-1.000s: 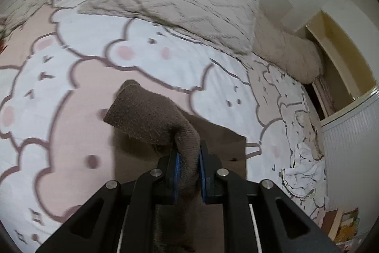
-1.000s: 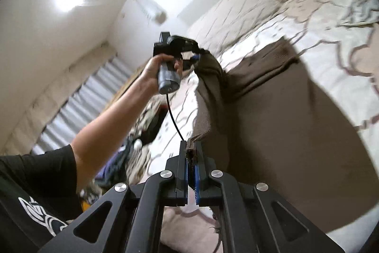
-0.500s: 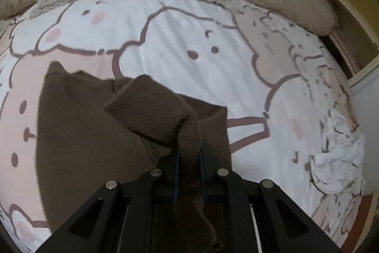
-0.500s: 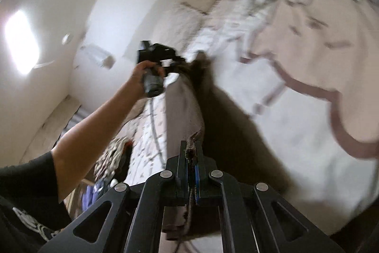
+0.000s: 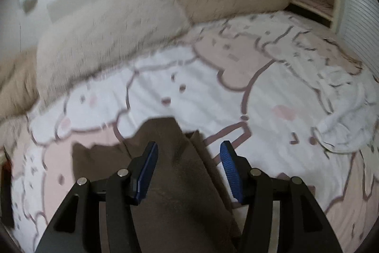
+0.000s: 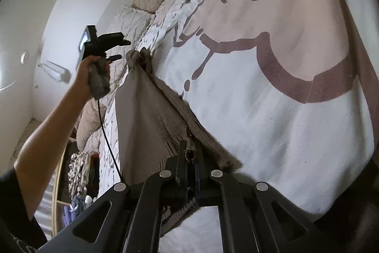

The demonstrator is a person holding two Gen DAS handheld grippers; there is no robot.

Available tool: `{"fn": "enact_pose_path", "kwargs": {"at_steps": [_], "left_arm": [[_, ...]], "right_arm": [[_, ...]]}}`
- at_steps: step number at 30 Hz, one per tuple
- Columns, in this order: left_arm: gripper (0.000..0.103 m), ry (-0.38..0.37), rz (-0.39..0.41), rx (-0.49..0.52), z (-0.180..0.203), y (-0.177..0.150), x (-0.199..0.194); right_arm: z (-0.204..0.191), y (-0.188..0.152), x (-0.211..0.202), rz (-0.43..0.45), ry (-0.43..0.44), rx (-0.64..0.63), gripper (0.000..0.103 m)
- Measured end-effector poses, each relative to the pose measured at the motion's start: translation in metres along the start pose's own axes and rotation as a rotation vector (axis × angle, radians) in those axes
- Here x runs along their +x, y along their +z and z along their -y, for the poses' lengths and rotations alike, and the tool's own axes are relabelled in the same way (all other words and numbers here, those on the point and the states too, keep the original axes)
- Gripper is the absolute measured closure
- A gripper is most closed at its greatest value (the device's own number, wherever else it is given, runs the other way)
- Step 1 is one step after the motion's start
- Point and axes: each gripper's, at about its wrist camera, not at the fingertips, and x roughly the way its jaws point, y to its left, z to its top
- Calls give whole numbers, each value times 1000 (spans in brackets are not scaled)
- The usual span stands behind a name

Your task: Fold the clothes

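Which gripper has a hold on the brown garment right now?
The right gripper: its jaws are clamped on the brown garment's edge. The left gripper has just opened and grips nothing.

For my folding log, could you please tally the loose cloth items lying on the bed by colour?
Brown garment: 1
White cloth: 1
Total: 2
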Motion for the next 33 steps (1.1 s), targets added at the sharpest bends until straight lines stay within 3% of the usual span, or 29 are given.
{"fn": "enact_pose_path", "kwargs": {"at_steps": [3,9,14,15,17,18,24,26,33], "left_arm": [[49,-27,43,44,-2,-6,-28],[49,-51,120,110,-13,-34,-85],[49,-124,106,180,-20,-80,-129],[49,-130,102,211,-20,-95,-137],[49,-160,79,270,-26,-131,-151],[49,-178,69,284,-30,-154,-158],[49,-296,-1,329,-37,-265,-169],[49,-333,-30,377,-23,-290,-175],[55,-434,-81,559,6,-356,-220]], "right_arm": [[15,-2,-12,64,39,113,100],[6,-9,-21,68,-89,81,100],[6,-11,-37,92,-169,123,98],[6,-13,-43,103,-186,135,91],[2,-18,-56,130,-210,144,34],[-5,-21,-63,152,-208,122,33],[-77,-25,-59,181,-266,-284,35],[-99,-19,-43,155,-250,-386,54],[-113,-8,23,-35,-271,-539,75]]}}
